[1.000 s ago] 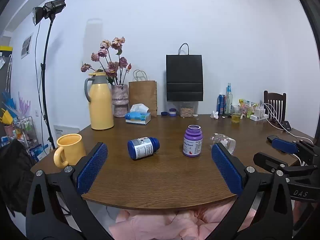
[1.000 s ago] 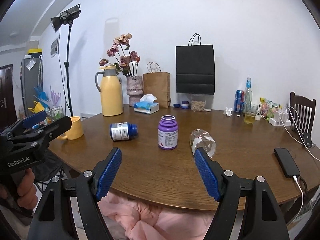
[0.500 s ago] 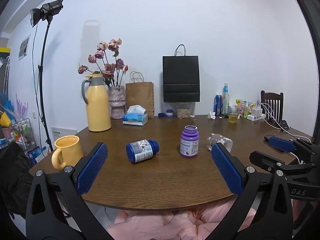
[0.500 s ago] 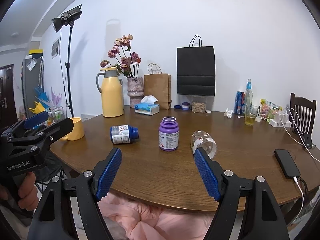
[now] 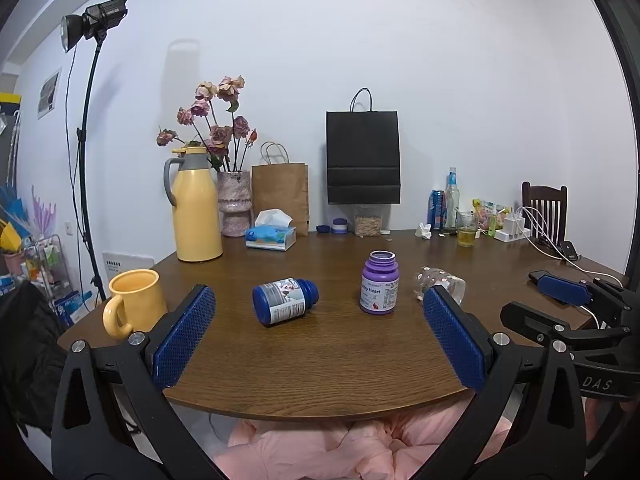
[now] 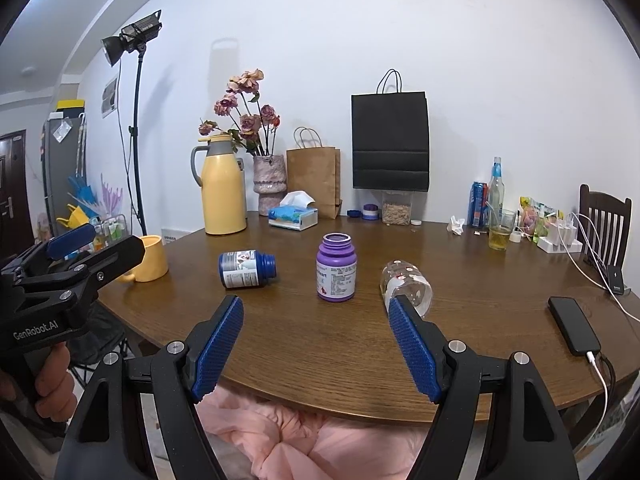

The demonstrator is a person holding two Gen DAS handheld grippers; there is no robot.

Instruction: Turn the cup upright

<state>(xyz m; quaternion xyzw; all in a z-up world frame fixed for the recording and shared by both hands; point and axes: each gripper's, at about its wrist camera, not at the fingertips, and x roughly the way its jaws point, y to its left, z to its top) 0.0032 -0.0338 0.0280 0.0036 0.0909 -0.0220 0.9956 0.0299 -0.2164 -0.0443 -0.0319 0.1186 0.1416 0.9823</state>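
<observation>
A clear glass cup with small red marks [image 6: 406, 287] lies on its side on the brown table, its open mouth toward me. It also shows in the left wrist view [image 5: 440, 283], partly behind the right pad. My right gripper [image 6: 316, 346] is open and empty above the table's near edge, its right fingertip just in front of the cup. My left gripper [image 5: 320, 334] is open and empty above the near edge, to the left of the cup.
A purple bottle [image 6: 336, 267] stands upright left of the cup. A blue bottle [image 6: 246, 269] lies on its side. A yellow mug [image 5: 134, 302] stands at the left edge. A phone on a cable [image 6: 573, 324] lies at right. A jug, vase, bags and drinks line the back.
Both views have shifted slightly, with the left gripper tilting a little. The cup and bottles have not moved. Both grippers remain open.
</observation>
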